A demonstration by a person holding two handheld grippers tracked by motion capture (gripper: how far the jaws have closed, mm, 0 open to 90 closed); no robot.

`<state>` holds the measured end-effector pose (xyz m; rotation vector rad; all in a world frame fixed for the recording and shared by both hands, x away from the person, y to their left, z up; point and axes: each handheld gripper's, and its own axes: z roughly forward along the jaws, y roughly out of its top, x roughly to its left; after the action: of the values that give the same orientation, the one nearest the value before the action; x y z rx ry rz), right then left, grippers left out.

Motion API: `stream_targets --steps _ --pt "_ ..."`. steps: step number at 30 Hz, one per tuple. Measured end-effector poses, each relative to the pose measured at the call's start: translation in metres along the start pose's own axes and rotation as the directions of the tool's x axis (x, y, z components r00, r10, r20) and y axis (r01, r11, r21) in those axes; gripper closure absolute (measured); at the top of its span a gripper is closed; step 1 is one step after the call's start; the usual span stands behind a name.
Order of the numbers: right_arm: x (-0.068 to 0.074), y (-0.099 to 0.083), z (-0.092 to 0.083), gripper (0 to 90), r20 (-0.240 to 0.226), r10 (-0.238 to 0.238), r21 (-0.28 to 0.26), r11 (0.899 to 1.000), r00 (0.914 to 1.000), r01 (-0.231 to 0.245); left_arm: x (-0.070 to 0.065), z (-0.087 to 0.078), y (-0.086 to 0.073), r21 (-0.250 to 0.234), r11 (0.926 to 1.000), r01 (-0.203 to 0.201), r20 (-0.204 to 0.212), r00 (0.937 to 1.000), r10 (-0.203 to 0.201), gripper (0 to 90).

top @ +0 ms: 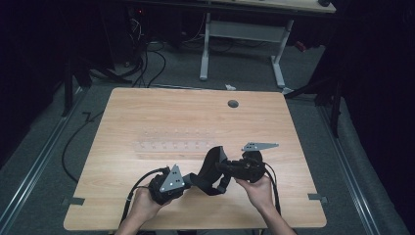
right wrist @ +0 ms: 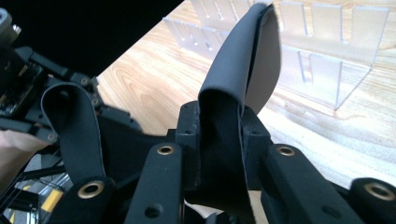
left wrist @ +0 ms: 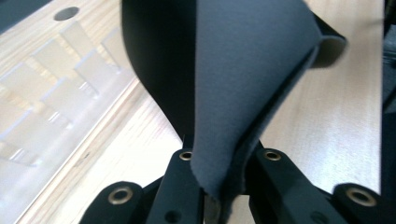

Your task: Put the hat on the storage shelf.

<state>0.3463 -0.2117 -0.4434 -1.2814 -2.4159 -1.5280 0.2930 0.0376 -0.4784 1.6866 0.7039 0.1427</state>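
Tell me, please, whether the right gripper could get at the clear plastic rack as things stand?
Probably not yet: the right gripper is shut on the black cloth, which the left gripper also holds. The rack lies close beyond, nothing between.

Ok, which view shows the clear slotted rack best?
The right gripper view: the clear slotted rack stands sharp, dividers distinct, behind the black strip. The left gripper view blurs it; the high view shows it faint.

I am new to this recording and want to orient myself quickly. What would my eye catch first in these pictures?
First, the dark, floppy fabric piece, held up over the near part of the wooden table between two hand-held tools: the left claw is shut on one edge and the right claw on a folded edge. Next, the clear plastic rack with upright dividers, lying just beyond them at the table's middle.
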Motion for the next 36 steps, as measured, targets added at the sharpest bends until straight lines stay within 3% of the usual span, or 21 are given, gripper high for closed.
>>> stream_targets --steps 4,5,9,16,18,19,20,21,22,23,27,28,29,30,31,33,35,36 --pt "-0.003 0.001 -0.003 68.3 0.010 0.003 -0.030 1.000 0.9999 -0.003 -0.001 0.000 -0.002 0.013 0.9999 -0.010 0.010 0.9999 0.010 86.4" --pt "-0.003 0.000 -0.007 63.8 0.015 0.005 -0.051 0.999 0.9999 -0.004 -0.001 -0.001 -0.002 0.013 0.9999 0.001 0.011 0.9999 -0.001 86.4" --pt "-0.006 -0.002 -0.017 59.4 0.028 0.001 -0.097 0.995 0.9996 0.002 0.002 -0.003 -0.001 0.004 0.9997 0.023 0.015 0.9996 -0.023 86.5" --pt "-0.014 -0.011 -0.027 54.5 0.062 0.006 -0.129 0.992 0.9980 0.002 0.005 -0.006 0.000 -0.001 0.9992 0.040 0.005 0.9992 -0.040 86.4" --pt "-0.018 -0.016 -0.029 52.6 0.090 0.005 -0.128 0.992 0.9959 0.006 0.006 -0.007 0.000 -0.012 0.9989 0.046 -0.001 0.9989 -0.046 86.4" --pt "-0.021 -0.021 -0.028 51.2 0.133 0.002 -0.117 0.993 0.9911 0.014 0.006 -0.009 0.002 -0.020 0.9983 0.054 0.002 0.9985 -0.054 86.4" --pt "-0.021 -0.021 -0.028 51.2 0.133 0.002 -0.117 0.993 0.9911 0.014 0.006 -0.009 0.002 -0.020 0.9983 0.054 0.002 0.9985 -0.054 86.5" --pt "-0.026 -0.027 -0.027 50.1 0.175 -0.004 -0.106 0.994 0.9845 0.023 0.007 -0.010 0.003 -0.030 0.9978 0.059 0.002 0.9983 -0.059 86.5" --pt "-0.026 -0.027 -0.027 50.1 0.175 -0.004 -0.106 0.994 0.9845 0.023 0.007 -0.010 0.003 -0.030 0.9978 0.059 0.002 0.9983 -0.059 86.4" --pt "-0.032 -0.034 -0.024 49.0 0.221 -0.012 -0.088 0.996 0.9751 0.032 0.008 -0.012 0.004 -0.038 0.9970 0.067 0.000 0.9977 -0.067 86.4" --pt "-0.042 -0.045 -0.018 47.0 0.325 -0.037 -0.042 0.998 0.9449 0.054 0.010 -0.015 0.007 -0.054 0.9949 0.085 -0.002 0.9963 -0.086 86.4" --pt "-0.042 -0.045 -0.018 47.0 0.325 -0.037 -0.042 0.998 0.9449 0.054 0.010 -0.015 0.007 -0.054 0.9949 0.085 -0.002 0.9963 -0.086 86.4" --pt "-0.050 -0.052 -0.014 45.8 0.371 -0.045 -0.015 0.998 0.9275 0.055 0.011 -0.016 0.008 -0.061 0.9941 0.090 -0.003 0.9959 -0.090 86.4" --pt "-0.050 -0.052 -0.014 45.8 0.371 -0.045 -0.015 0.998 0.9275 0.055 0.011 -0.017 0.008 -0.068 0.9931 0.096 -0.004 0.9953 -0.096 86.4" --pt "-0.052 -0.053 -0.013 45.6 0.388 -0.043 -0.007 0.999 0.9207 0.049 0.013 -0.018 0.009 -0.074 0.9923 0.099 -0.006 0.9950 -0.099 86.4" --pt "-0.059 -0.058 -0.010 45.0 0.431 -0.057 0.014 0.998 0.9005 0.056 0.014 -0.020 0.011 -0.088 0.9902 0.108 -0.007 0.9940 -0.109 86.4" --pt "-0.063 -0.062 -0.007 44.3 0.458 -0.055 0.026 0.998 0.8874 0.048 0.016 -0.022 0.012 -0.096 0.9893 0.110 -0.010 0.9938 -0.111 86.4" --pt "-0.067 -0.064 -0.004 43.3 0.482 -0.063 0.042 0.998 0.8741 0.049 0.017 -0.023 0.014 -0.109 0.9868 0.120 -0.010 0.9926 -0.121 86.4"
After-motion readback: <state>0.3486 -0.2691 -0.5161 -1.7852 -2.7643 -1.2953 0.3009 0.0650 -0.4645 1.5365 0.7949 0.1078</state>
